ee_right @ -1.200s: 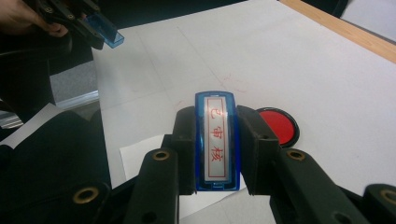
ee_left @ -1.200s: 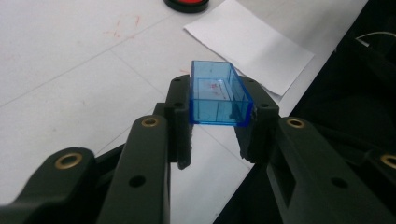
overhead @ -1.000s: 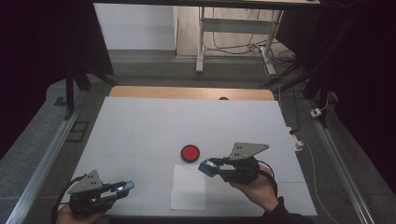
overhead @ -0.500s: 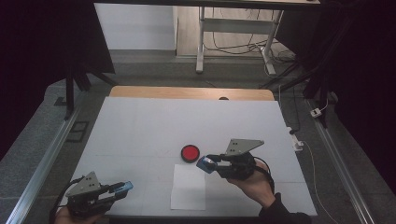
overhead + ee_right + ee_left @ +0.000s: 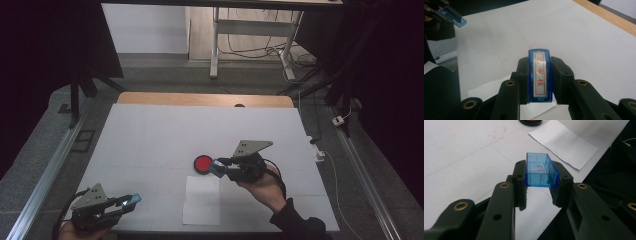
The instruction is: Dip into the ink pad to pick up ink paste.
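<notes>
Right hand-held gripper (image 5: 218, 167), clamped on blue rectangular plastic stamp (image 5: 540, 75), shifted closer to round red ink pad (image 5: 203, 163); inking judged next. Left hand-held gripper (image 5: 131, 201) clamped on translucent blue plastic cap (image 5: 540, 170), drawn back toward near worktop (image 5: 150, 140) edge.

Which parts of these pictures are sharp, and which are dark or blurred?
High view: white table evenly lit, surroundings nearly black. Left gripper view: clear blue plastic cap sharp, near jaws softer. Right gripper view: red characters on blue rectangular stamp legible, wooden edge blurred.
</notes>
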Demonstrator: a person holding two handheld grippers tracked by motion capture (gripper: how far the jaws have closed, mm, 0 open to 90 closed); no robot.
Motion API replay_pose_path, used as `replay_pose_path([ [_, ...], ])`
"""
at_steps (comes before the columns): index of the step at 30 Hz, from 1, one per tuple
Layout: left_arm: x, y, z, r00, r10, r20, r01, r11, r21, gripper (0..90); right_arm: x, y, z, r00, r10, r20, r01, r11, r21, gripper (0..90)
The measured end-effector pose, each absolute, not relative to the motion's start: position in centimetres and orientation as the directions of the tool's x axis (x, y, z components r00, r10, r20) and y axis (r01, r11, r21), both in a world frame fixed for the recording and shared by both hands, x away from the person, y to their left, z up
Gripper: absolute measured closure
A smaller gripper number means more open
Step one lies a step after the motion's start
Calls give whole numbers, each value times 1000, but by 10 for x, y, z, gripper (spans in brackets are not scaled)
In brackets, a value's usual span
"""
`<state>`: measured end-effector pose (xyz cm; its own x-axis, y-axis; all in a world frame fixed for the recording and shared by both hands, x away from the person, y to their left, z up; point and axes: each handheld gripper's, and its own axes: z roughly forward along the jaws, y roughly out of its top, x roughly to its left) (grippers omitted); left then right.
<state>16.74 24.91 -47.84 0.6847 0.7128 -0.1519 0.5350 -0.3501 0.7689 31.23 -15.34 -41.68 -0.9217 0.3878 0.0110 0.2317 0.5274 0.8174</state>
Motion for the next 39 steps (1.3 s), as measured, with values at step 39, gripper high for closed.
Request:
replay_pose_path([
  [39, 171, 247, -480, 703, 692, -167, 549, -377, 746, 681, 372, -103, -459, -888, 458, -48, 285, 629, 723, 713],
])
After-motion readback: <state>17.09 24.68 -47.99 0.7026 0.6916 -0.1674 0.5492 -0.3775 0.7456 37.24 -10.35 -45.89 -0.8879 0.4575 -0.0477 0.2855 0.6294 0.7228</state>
